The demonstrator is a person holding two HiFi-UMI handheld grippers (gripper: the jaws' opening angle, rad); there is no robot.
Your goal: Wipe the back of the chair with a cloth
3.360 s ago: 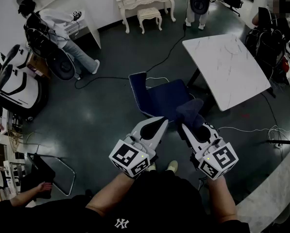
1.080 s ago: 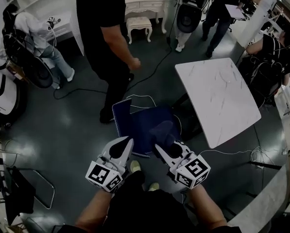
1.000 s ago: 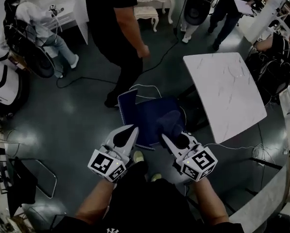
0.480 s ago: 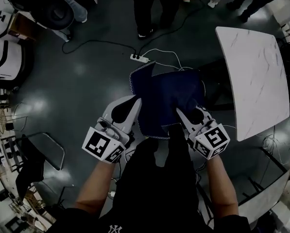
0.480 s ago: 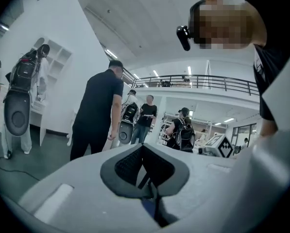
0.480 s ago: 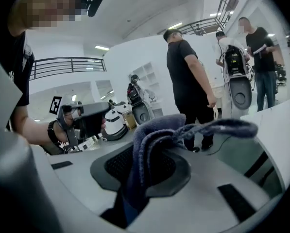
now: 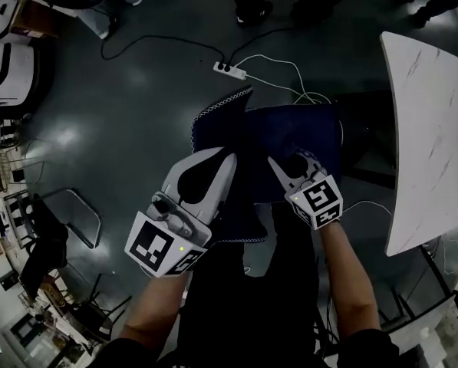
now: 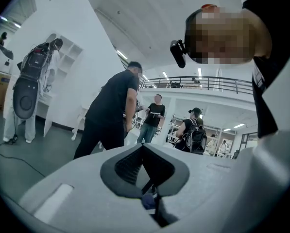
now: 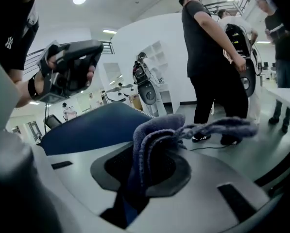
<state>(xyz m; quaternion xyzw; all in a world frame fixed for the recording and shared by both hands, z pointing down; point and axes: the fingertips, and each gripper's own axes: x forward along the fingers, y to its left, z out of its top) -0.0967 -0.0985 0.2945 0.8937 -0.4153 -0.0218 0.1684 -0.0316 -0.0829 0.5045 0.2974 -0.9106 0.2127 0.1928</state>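
The dark blue chair (image 7: 278,133) with white piping along its edge (image 7: 213,107) stands straight below me. My right gripper (image 7: 282,167) hangs over the seat, shut on a bunched grey-blue cloth (image 9: 152,132); a twisted tail of the cloth (image 9: 222,125) sticks out past the jaws. The chair's blue padding (image 9: 89,125) fills the left of the right gripper view. My left gripper (image 7: 229,159) is over the chair's left piped edge, jaws together, with nothing between them. In the left gripper view the left gripper (image 8: 145,148) points up at the room, not the chair.
A white marble table (image 7: 436,129) stands right of the chair. A power strip (image 7: 229,69) and cables (image 7: 159,41) lie on the dark floor beyond. A metal-framed chair (image 7: 67,213) stands at the left. Several people stand around, one in black (image 9: 210,57) close by.
The view has tipped further down over the chair. Both grippers have come forward above it, the right one carrying the cloth over the seat. The person in black has stepped away toward the top.
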